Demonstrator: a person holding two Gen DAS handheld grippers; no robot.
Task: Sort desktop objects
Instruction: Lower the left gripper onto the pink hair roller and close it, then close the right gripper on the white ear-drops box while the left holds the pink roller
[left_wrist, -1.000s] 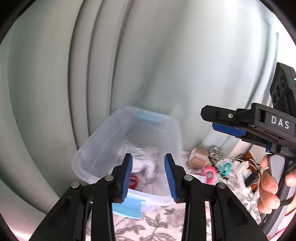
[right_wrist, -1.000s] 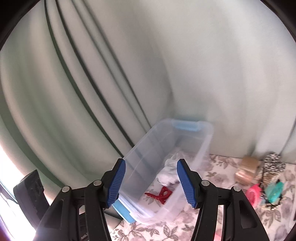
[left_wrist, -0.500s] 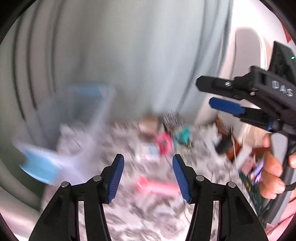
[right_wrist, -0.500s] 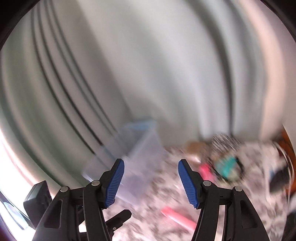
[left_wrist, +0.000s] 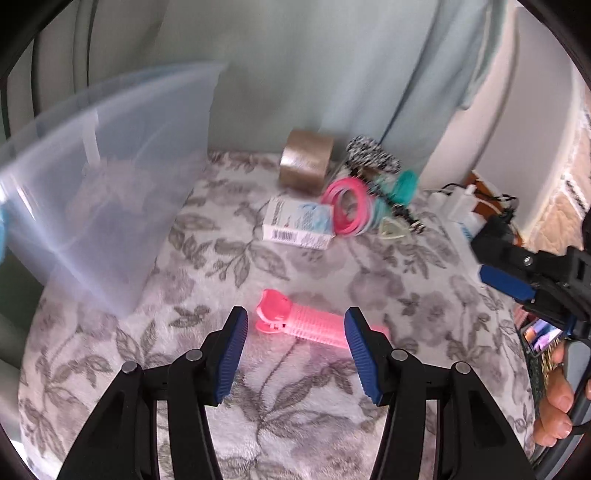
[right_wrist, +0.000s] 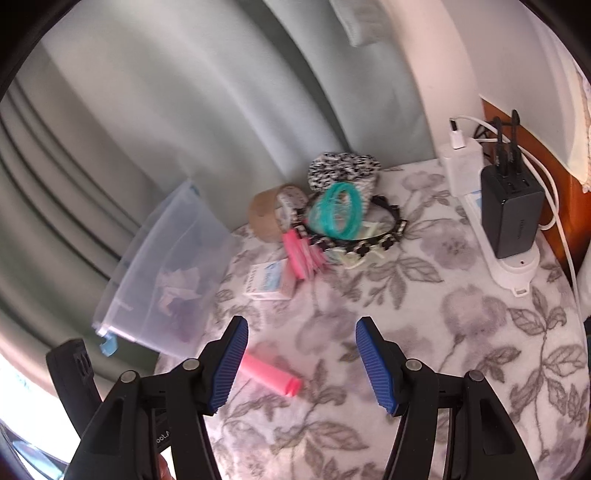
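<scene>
A pink ribbed hair roller (left_wrist: 310, 323) lies on the floral cloth, just beyond and between the tips of my open left gripper (left_wrist: 293, 345); nothing is held. The same pink hair roller (right_wrist: 267, 373) lies left of my open, empty right gripper (right_wrist: 301, 363). A clear plastic bin (left_wrist: 92, 206) with crumpled white items stands at the left. At the back sit a white carton (left_wrist: 295, 225), a brown tape roll (left_wrist: 304, 162), pink bangles (left_wrist: 347, 210), teal bangles (right_wrist: 336, 212) and a black-and-white headband (right_wrist: 373, 236).
A white power strip (right_wrist: 517, 269) with a black charger (right_wrist: 511, 218) and cables runs along the right edge. Grey-green curtains hang behind. A hand (left_wrist: 554, 410) holds the right gripper (left_wrist: 517, 280) at the far right of the left wrist view.
Both grippers swung right and down from the bin toward the tabletop. The left gripper's jaws opened wider and now frame the pink hair roller.
</scene>
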